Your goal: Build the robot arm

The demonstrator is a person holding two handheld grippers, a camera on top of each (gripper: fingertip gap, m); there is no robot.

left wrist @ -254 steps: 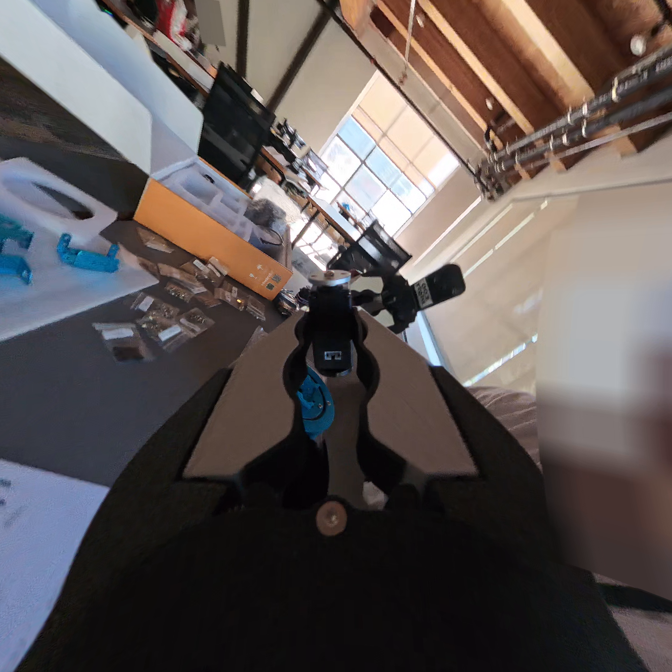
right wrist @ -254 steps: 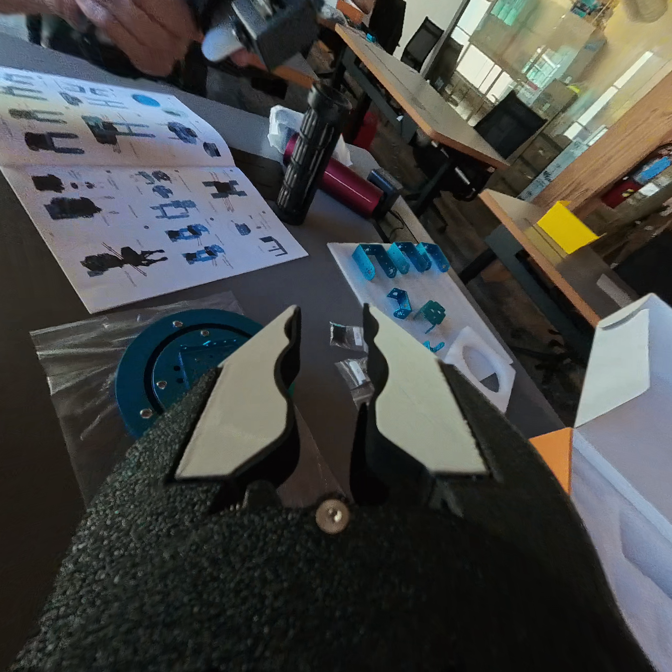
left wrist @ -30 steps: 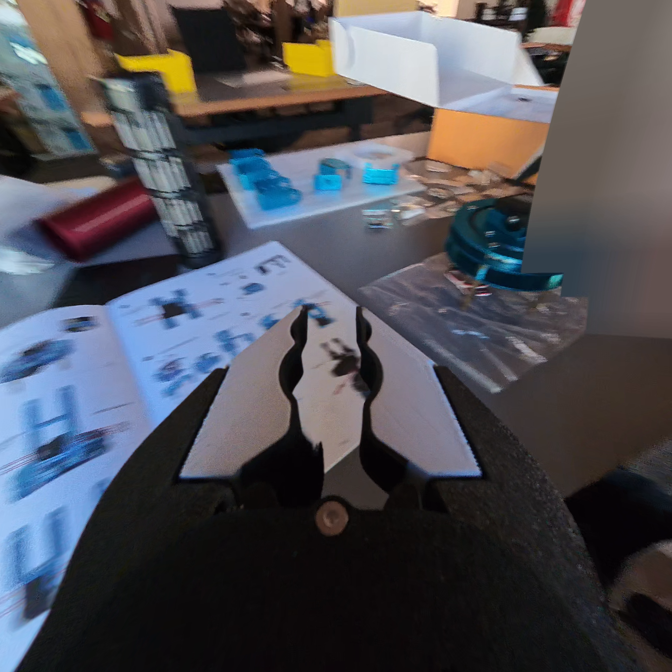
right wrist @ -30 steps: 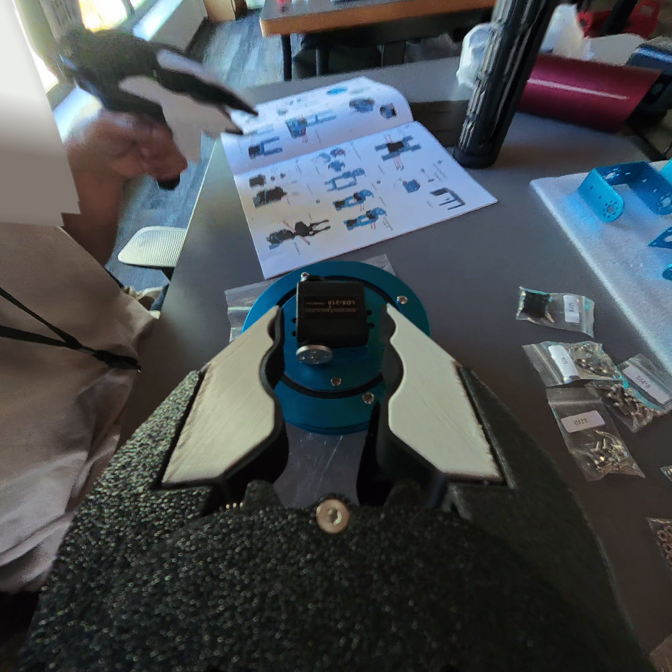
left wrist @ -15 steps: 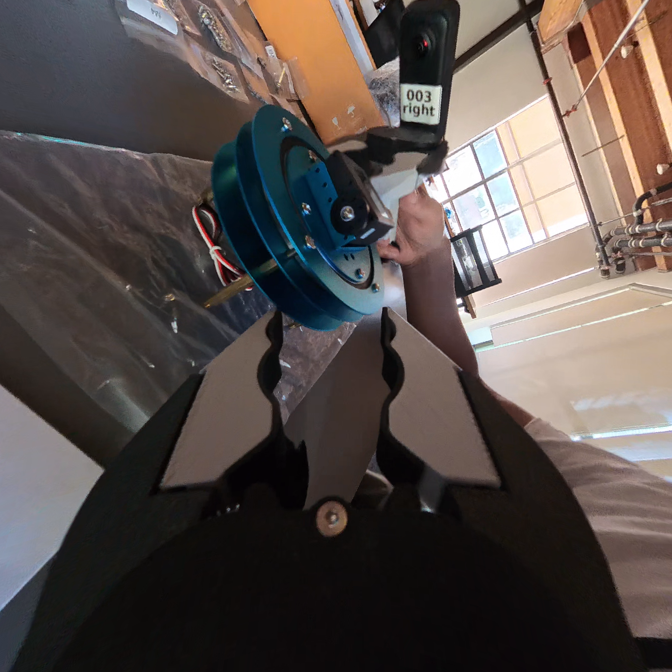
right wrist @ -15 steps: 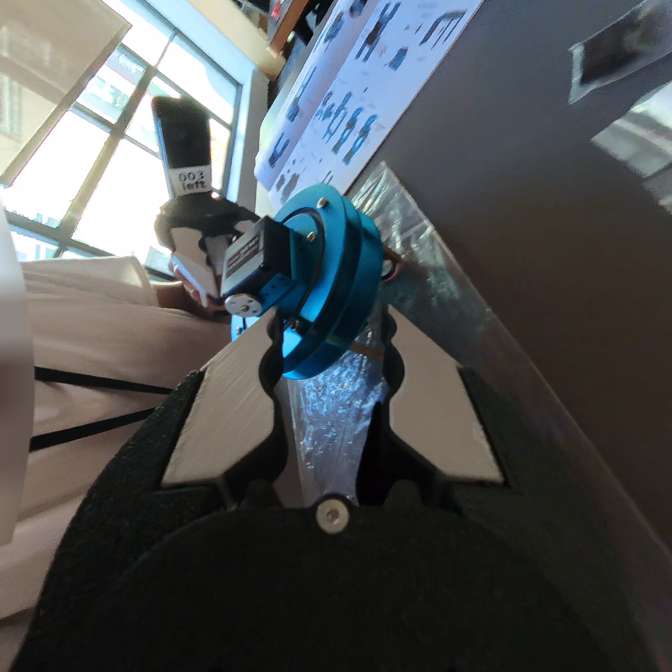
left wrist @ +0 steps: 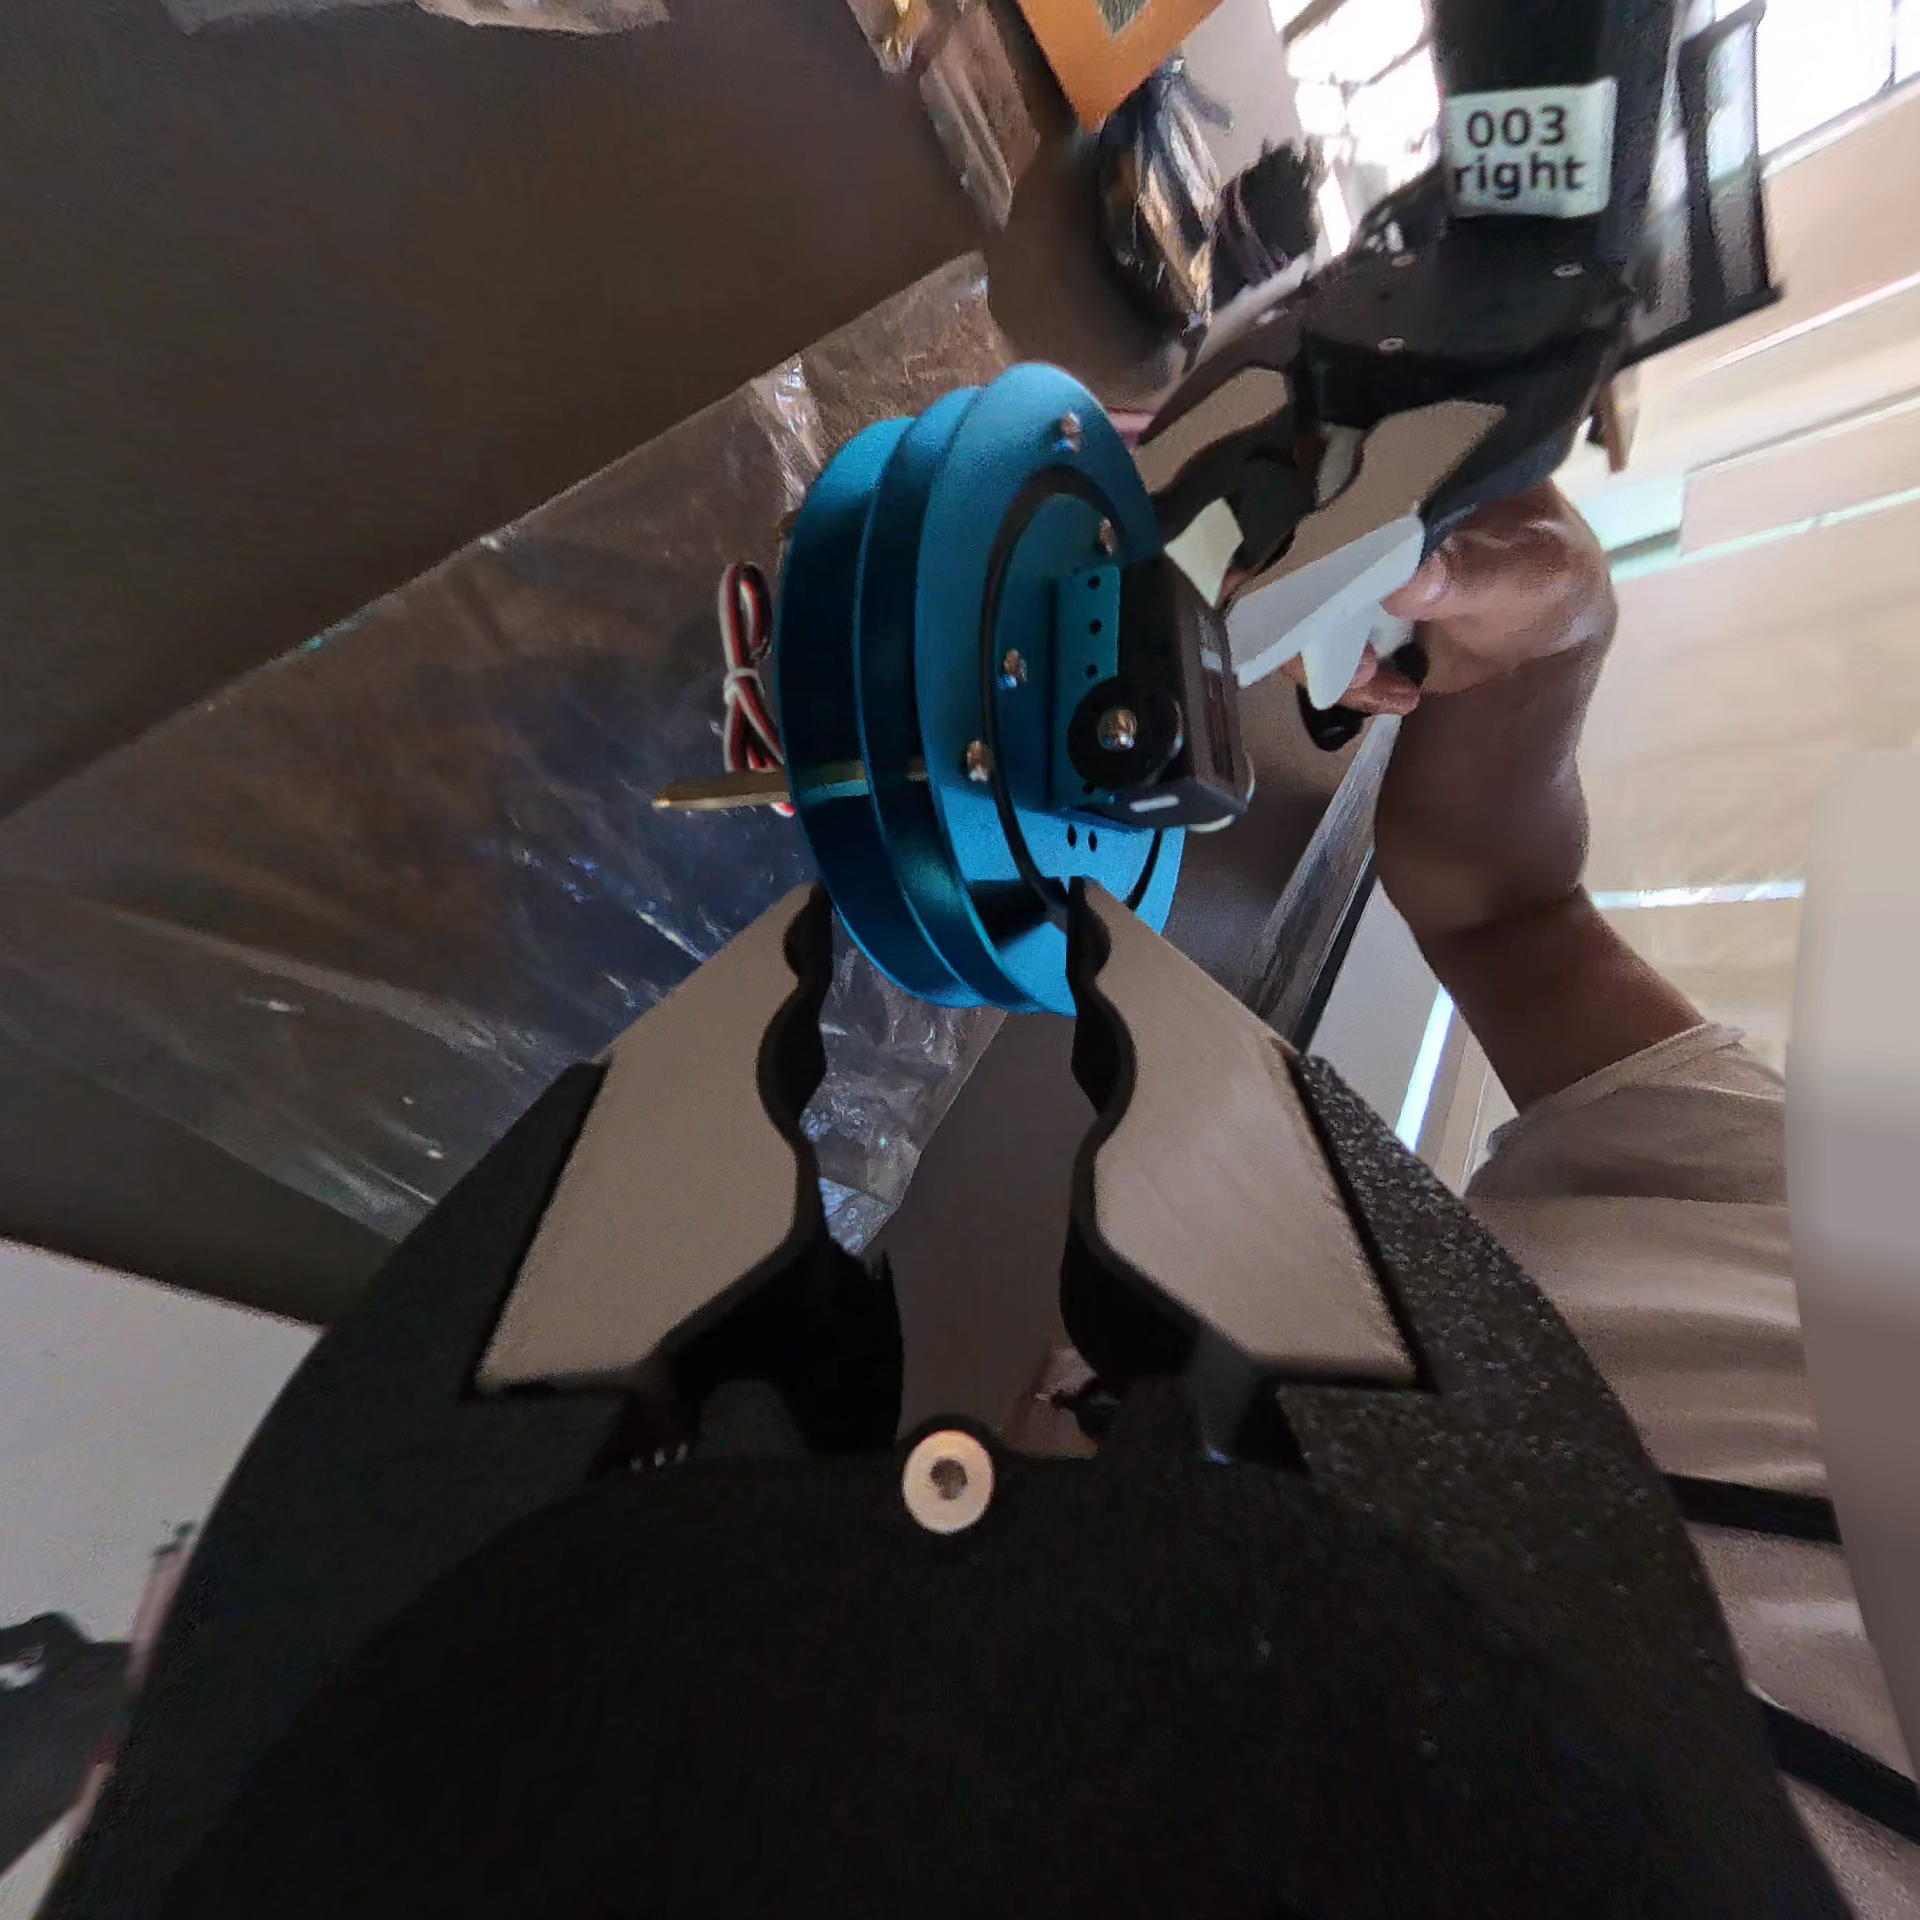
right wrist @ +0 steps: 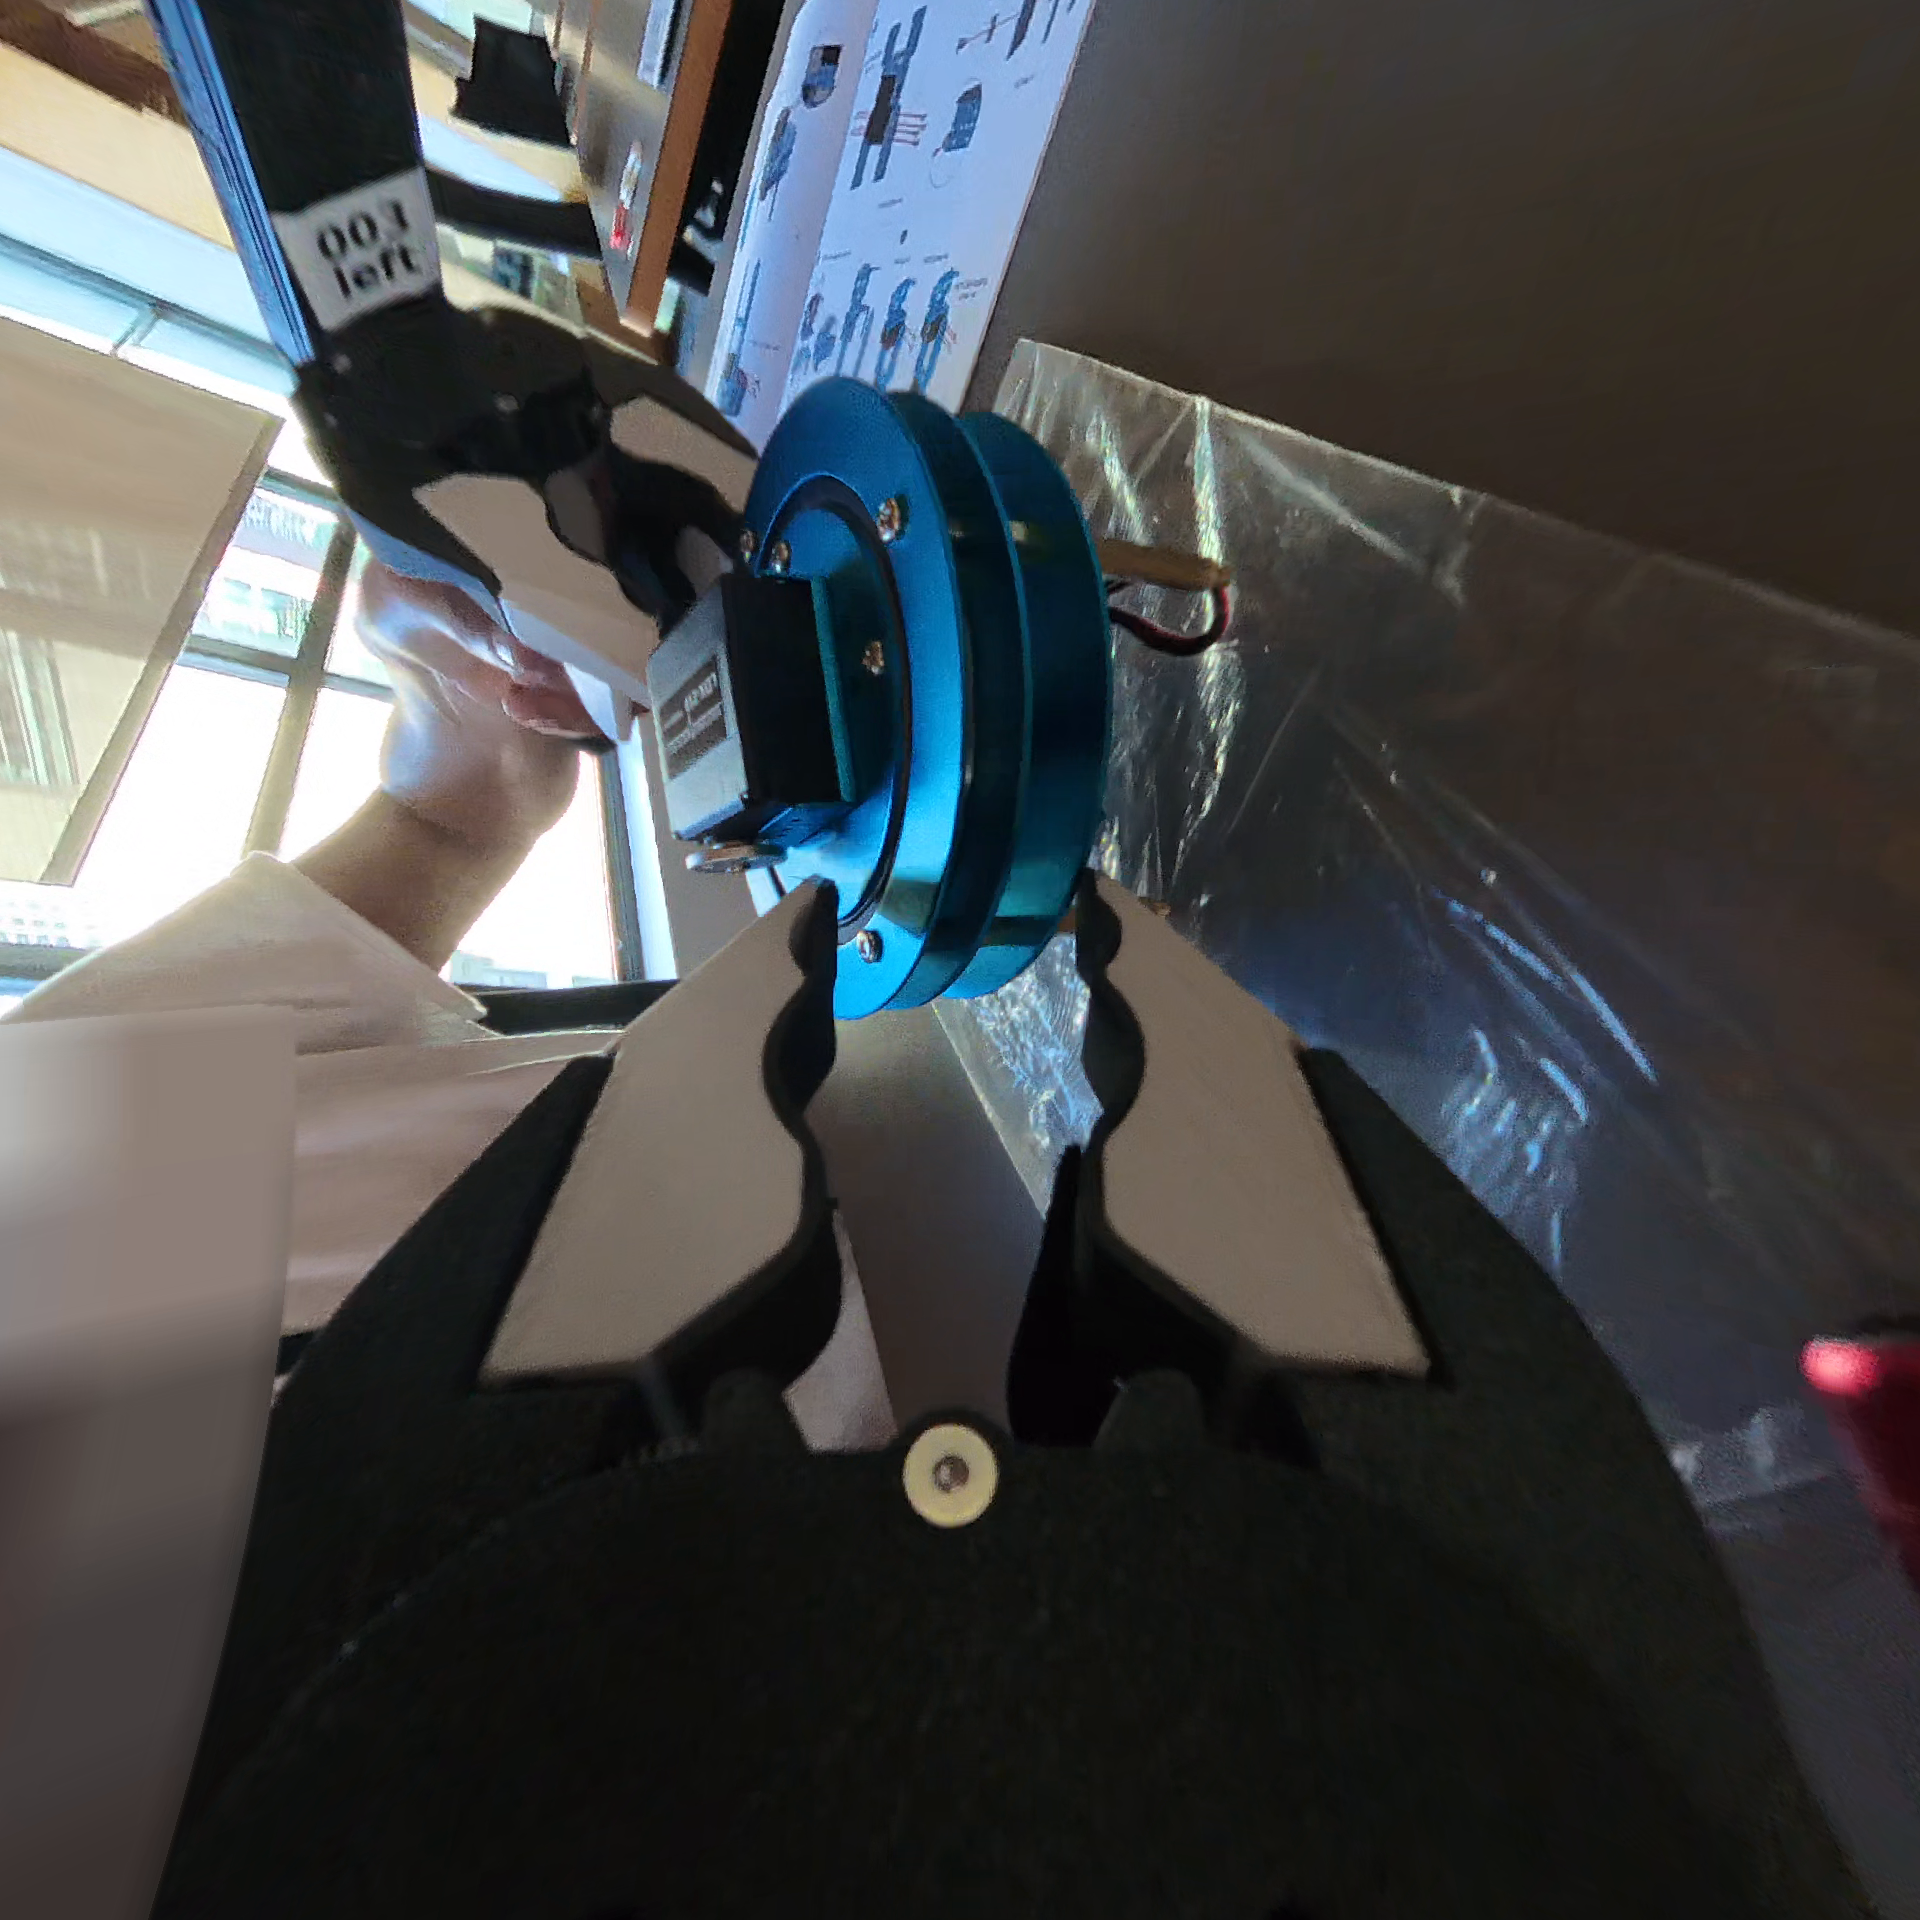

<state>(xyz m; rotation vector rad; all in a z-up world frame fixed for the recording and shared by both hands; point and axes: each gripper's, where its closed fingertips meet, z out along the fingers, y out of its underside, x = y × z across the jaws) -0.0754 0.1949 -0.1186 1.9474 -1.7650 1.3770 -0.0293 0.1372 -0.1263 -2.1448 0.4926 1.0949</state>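
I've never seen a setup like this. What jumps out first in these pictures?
A bright blue round metal base with a black motor block bolted to its face sits between both claws, its rim in each one's fingers. The left claw grips one edge and the right claw the opposite edge. Behind it lies a crinkled clear plastic bag on a dark table.

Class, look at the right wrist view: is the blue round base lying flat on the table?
No, the blue round base is tipped on edge, its lower rim between the right gripper fingertips.

Disc assembly (left wrist: 914, 727) between both grippers, above plastic bag (left wrist: 364, 883).
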